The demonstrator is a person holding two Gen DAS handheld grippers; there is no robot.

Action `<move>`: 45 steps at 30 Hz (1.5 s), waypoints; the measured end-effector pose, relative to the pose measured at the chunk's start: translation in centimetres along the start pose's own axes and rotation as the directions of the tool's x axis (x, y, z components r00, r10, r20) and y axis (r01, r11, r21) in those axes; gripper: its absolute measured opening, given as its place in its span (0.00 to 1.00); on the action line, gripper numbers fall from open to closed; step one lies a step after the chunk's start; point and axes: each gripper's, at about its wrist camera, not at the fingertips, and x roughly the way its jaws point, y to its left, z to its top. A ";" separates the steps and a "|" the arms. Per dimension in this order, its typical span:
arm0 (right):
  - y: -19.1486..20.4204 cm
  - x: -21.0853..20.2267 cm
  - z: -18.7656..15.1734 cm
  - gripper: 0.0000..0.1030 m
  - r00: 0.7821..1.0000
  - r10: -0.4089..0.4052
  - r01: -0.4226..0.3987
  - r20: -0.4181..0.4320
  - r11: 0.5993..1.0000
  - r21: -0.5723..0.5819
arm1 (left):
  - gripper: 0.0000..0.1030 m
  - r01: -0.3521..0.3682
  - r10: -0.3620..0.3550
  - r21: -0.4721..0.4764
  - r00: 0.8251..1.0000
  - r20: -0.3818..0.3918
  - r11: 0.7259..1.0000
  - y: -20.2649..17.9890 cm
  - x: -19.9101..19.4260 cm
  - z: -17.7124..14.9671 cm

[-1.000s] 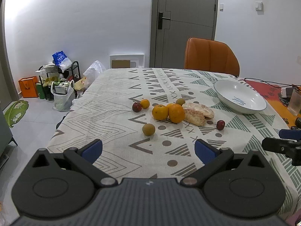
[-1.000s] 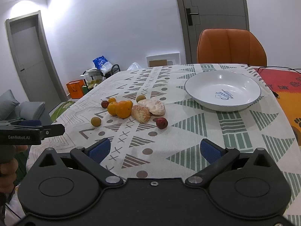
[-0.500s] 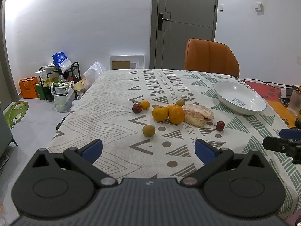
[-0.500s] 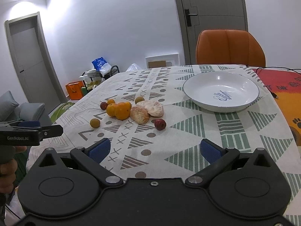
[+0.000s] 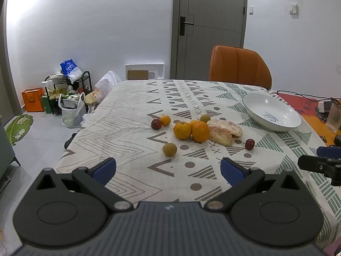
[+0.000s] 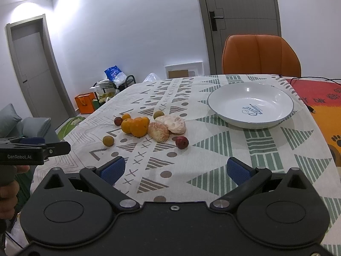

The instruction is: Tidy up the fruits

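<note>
Fruit lies in a cluster mid-table: two oranges [image 5: 191,130] [image 6: 136,126], peeled citrus halves [image 5: 224,130] [image 6: 167,127], a small red fruit [image 5: 249,144] [image 6: 182,142], a brown-green round fruit [image 5: 169,149] [image 6: 108,140], another red fruit [image 5: 156,124] beside a small orange [image 5: 165,120]. A white bowl [image 5: 255,113] [image 6: 219,111] stands empty to the right. My left gripper [image 5: 168,169] is open and empty, short of the fruit. My right gripper [image 6: 174,170] is open and empty, near the table's front.
A patterned tablecloth [image 5: 127,128] covers the table. An orange chair [image 5: 239,68] stands at the far side. Cables and a glass [image 5: 334,117] lie at the right edge. Bags and a rack [image 5: 68,93] stand on the floor left.
Both grippers have drifted slightly toward the table; the fruit sits a little lower in both views. Both stay open. Nothing on the table has moved.
</note>
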 end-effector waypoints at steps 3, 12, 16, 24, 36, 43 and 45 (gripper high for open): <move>0.1 0.0 0.0 1.00 1.000 0.000 0.000 0.003 1.000 -0.002 | 1.00 -0.001 0.001 0.001 1.000 0.000 1.000 0.1 -0.1 0.1; 0.1 -0.1 0.0 1.00 1.000 0.002 -0.002 0.007 1.000 -0.002 | 1.00 -0.001 0.001 -0.002 1.000 -0.001 1.000 0.2 -0.1 0.1; 0.0 0.1 0.1 1.00 1.000 0.012 -0.012 0.008 1.000 0.001 | 1.00 0.003 -0.003 -0.010 1.000 -0.001 1.000 0.6 0.0 0.2; -0.1 1.2 0.3 1.00 1.000 0.016 -0.017 -0.011 1.000 -0.001 | 1.00 -0.003 0.002 -0.027 1.000 -0.030 1.000 1.2 1.6 0.1; -1.7 3.6 0.5 1.00 0.999 0.020 -0.019 -0.032 0.999 0.025 | 1.00 0.016 -0.017 -0.039 0.999 -0.040 0.999 1.2 4.3 -0.1; -3.1 4.7 0.3 1.00 1.000 0.022 -0.022 -0.006 0.998 0.058 | 0.98 0.024 -0.026 -0.058 0.999 -0.029 0.998 0.9 6.0 -0.1; -3.4 5.1 0.4 1.00 1.000 0.025 -0.024 -0.004 0.998 0.064 | 0.98 0.017 -0.019 -0.071 1.000 -0.019 0.997 1.0 6.4 0.1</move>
